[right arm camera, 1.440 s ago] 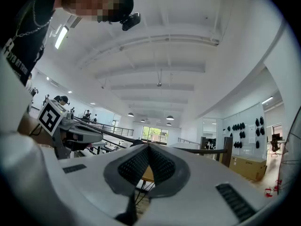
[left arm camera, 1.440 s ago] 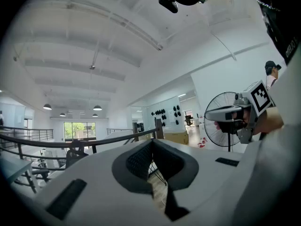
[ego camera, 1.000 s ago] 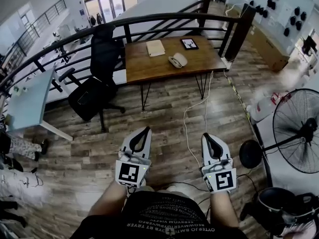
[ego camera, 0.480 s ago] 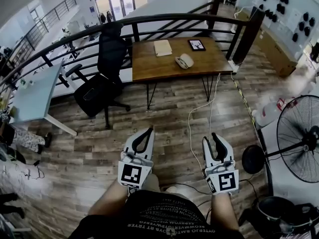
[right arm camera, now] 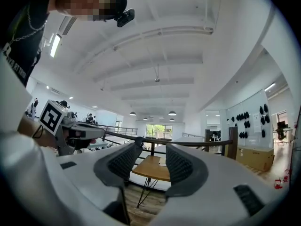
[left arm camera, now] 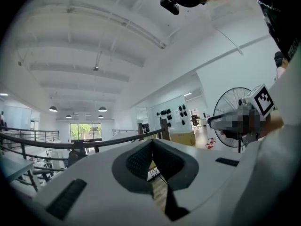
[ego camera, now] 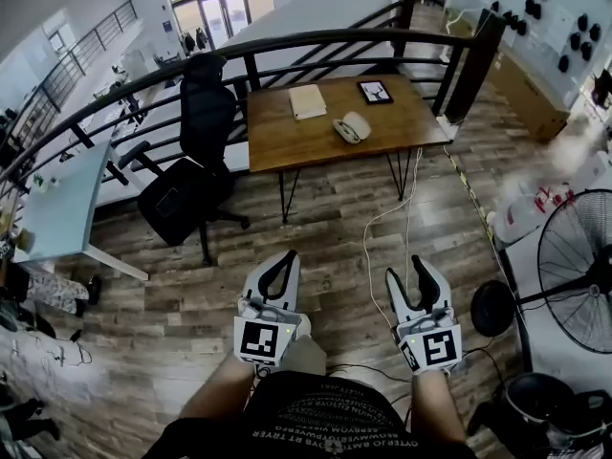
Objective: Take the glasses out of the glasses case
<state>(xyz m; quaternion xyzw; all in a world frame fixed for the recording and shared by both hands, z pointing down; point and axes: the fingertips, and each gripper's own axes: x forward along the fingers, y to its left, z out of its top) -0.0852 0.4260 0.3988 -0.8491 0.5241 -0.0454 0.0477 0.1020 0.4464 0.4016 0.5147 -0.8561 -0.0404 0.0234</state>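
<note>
A pale oval glasses case (ego camera: 352, 127) lies closed on the wooden table (ego camera: 287, 142) far ahead, beside a beige book (ego camera: 308, 101) and a dark tablet (ego camera: 375, 91). Both grippers are held level over the wooden floor, well short of the table. The left gripper (ego camera: 285, 259) (left arm camera: 151, 143) is shut with its tips together and nothing in it. The right gripper (ego camera: 409, 272) (right arm camera: 153, 147) has its jaws opening, with a gap and nothing between them. Through that gap the table (right arm camera: 149, 168) shows in the distance.
A black office chair (ego camera: 186, 185) stands left of the table and a dark curved railing (ego camera: 287, 44) runs behind it. A white cable (ego camera: 371, 232) trails across the floor. A standing fan (ego camera: 579, 266) is at the right and a light-blue desk (ego camera: 57, 199) at the left.
The right gripper's jaws have gone from shut to wide apart. Both grippers have shifted a little forward; the left gripper stays shut.
</note>
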